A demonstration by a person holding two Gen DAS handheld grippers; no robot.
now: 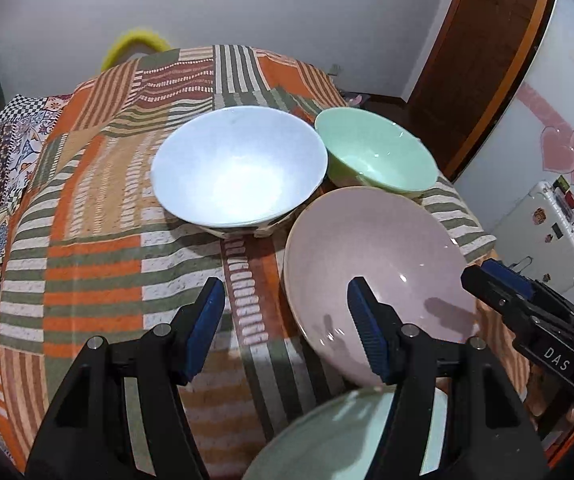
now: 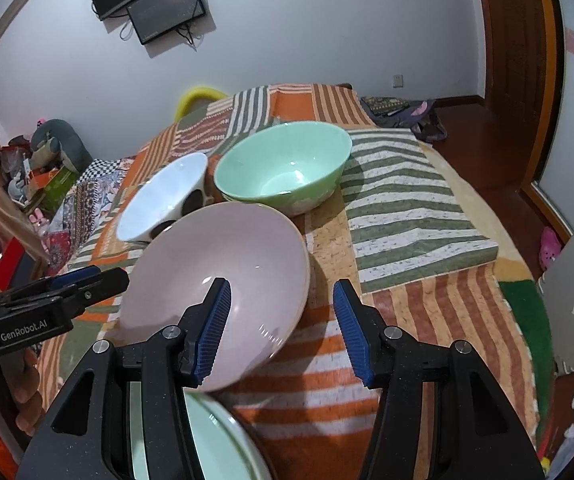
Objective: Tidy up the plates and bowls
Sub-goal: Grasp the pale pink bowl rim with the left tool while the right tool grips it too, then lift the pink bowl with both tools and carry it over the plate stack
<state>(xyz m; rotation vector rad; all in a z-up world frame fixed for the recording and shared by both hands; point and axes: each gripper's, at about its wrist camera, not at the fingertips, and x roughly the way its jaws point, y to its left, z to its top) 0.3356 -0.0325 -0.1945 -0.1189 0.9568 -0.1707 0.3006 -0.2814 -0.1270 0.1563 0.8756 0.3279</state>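
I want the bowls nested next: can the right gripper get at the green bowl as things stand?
Probably yes. The right gripper is open and empty, and the green bowl sits beyond the pink bowl, whose rim lies partly on the way; passing over bare blanket to its right looks free.

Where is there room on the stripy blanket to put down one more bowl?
Bare blanket lies left of the white bowl, and more lies right of the pink bowl, below the green bowl. The three bowls crowd the middle, and a green plate fills the near edge.
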